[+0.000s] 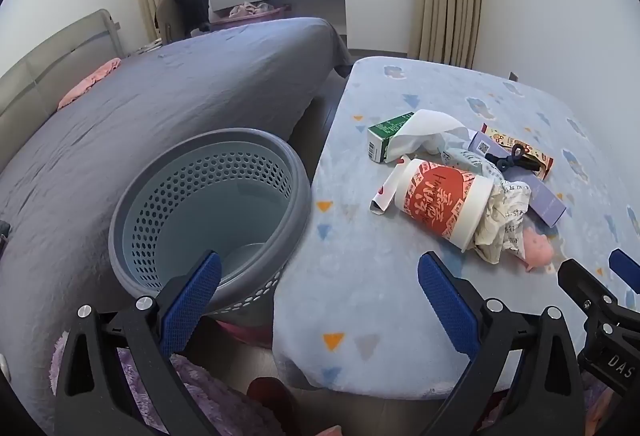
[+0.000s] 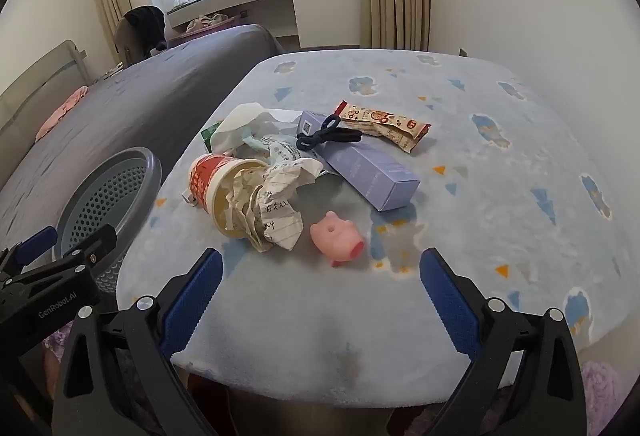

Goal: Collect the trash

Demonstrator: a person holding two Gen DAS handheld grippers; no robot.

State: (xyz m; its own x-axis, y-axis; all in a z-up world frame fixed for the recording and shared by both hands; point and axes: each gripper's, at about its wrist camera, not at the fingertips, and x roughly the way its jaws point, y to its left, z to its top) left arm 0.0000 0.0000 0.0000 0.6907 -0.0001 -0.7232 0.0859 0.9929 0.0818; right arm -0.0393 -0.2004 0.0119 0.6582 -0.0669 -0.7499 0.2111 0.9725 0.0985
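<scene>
Both tongs, left [image 1: 318,298] and right [image 2: 322,298], gape empty; left's housing [image 2: 56,306] reads "GenRobot.AI".

Counter [image 2: 460,164] covered in fluffy, matt fleece cloth. Bin [image 1: 208,220]: matt grey plastic, perforated wall, smooth rim. Cup [image 2: 212,180]: paper, slight sheen, printed red. Crumpled lined paper [image 2: 276,204] in cup mouth, creased, matt. Purple box [image 2: 368,168]: smooth cardboard, satin finish. Green carton [image 1: 386,140]: printed card. Snack wrapper [image 2: 384,124]: thin, crinkled at edges. Pink pig toy [image 2: 338,238]: soft-looking, matt rubber or plastic. Bed [image 1: 168,96]: grey woven sheet, wrinkled. Left tool [image 1: 320,300] and right tool [image 2: 322,298]: black matt plastic fingers, knurled blue pads, shiny metal screws.
</scene>
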